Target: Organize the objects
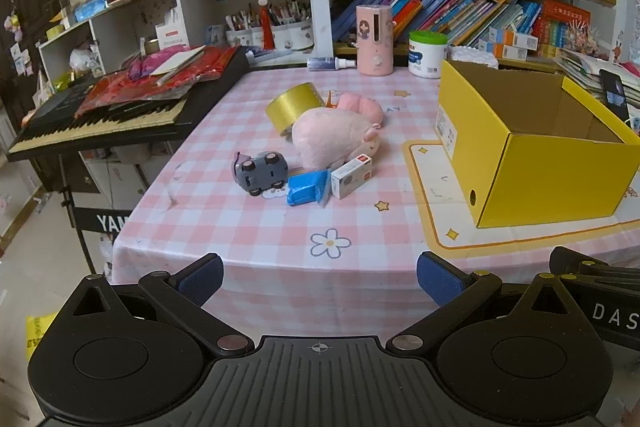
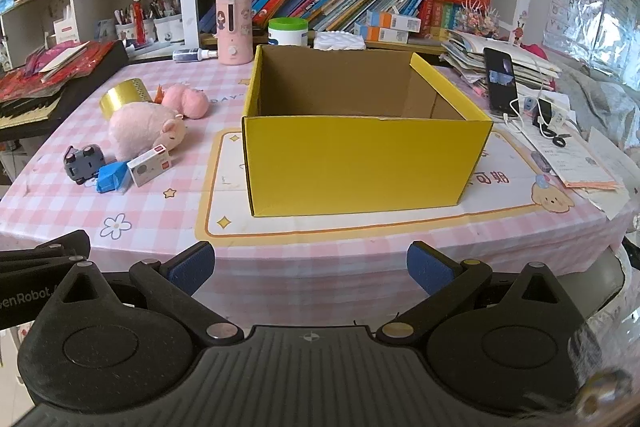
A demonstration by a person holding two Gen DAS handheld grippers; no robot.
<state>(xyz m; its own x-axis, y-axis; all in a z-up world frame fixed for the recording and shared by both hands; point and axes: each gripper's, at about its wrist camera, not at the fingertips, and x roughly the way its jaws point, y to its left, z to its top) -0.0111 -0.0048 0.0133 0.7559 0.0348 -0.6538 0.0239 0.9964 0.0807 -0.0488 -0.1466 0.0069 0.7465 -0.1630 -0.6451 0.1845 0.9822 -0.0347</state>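
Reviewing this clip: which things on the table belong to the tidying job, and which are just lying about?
Part of the job:
yellow box, appears empty
toy car
blue toy
small white carton
plush pig
pink plush
gold tape roll
Both grippers, left and right, open and holding nothing

Just lying about:
keyboard
pink dispenser
white tub
phone
papers

The left gripper (image 1: 319, 277) hangs spread wide and empty at the near edge of the table (image 1: 280, 239). Left of the yellow box (image 1: 536, 163) lie a pink plush toy (image 1: 332, 137), tape roll (image 1: 294, 105), grey toy car (image 1: 260, 171), blue toy (image 1: 306, 189) and small white carton (image 1: 352, 175).
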